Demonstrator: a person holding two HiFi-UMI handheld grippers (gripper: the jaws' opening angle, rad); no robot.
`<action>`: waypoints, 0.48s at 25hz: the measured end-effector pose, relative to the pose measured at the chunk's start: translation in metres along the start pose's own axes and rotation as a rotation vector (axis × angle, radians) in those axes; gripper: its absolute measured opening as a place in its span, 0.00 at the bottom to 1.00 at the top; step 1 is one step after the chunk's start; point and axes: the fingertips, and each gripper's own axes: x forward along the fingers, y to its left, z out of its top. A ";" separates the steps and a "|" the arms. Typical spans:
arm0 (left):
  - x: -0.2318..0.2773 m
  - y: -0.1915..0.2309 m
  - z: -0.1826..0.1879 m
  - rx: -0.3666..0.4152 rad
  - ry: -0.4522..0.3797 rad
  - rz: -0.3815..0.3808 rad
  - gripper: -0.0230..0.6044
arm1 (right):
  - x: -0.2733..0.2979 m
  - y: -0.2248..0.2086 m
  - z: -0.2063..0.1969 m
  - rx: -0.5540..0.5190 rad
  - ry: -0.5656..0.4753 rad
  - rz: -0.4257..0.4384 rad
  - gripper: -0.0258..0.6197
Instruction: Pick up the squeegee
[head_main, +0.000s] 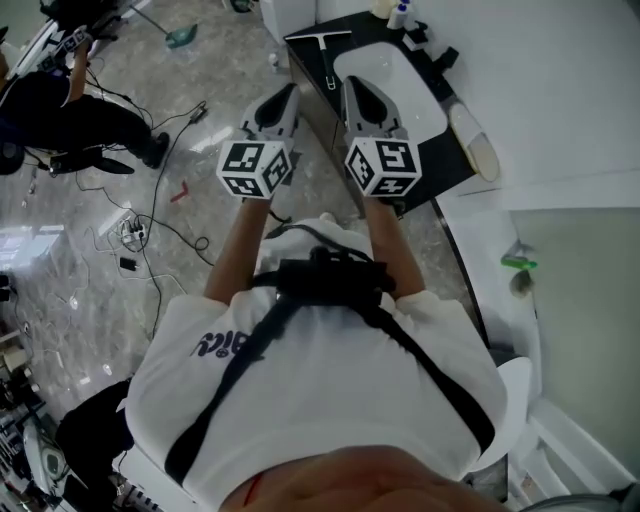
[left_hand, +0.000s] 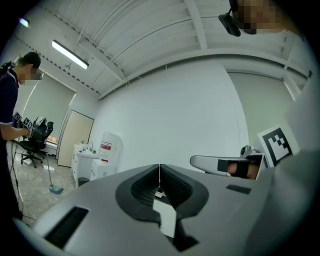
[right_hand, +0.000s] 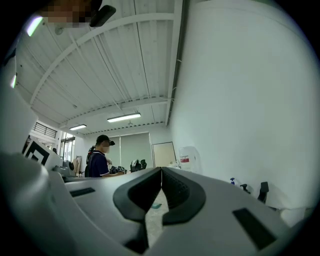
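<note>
At the far left another person (head_main: 60, 105) bends over gear on the marble floor (head_main: 90, 270), where cables (head_main: 150, 225) trail; none of that bears on the job

The left gripper (head_main: 285, 98) is held out level in front of the chest. Its own view shows the dark pads (left_hand: 145, 186) meeting in a thin line with nothing between them, and beyond them only the far wall and a cabinet

Just past its tip, and between the two gripper tips in the head view, the squeegee (head_main: 326, 62) lies flat near the left edge of a dark counter (head_main: 450, 170). Its pale blade is at the far end and its handle points back towards the person, which, I judge, offers the handle as the easy part to take

The right gripper (head_main: 355, 90) sits just beside the handle's near end, over the white sink (head_main: 415, 80). It too is level, closed tight and empty. A spray bottle (head_main: 398, 14) stands at the counter's far end

Neither gripper view shows the squeegee; both look out level over it. With both pairs of jaws closed, this reads as a carrying pose on the approach. The gripper that goes for the handle will have to tip down and spread its jaws first
</note>
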 end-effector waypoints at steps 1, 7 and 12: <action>0.009 -0.001 -0.001 0.000 0.003 0.005 0.06 | 0.005 -0.007 -0.001 0.006 0.003 0.008 0.05; 0.043 -0.002 -0.027 -0.006 0.061 0.019 0.05 | 0.023 -0.044 -0.031 0.065 0.060 0.020 0.05; 0.070 0.016 -0.041 -0.011 0.100 0.027 0.05 | 0.047 -0.064 -0.055 0.084 0.128 0.008 0.05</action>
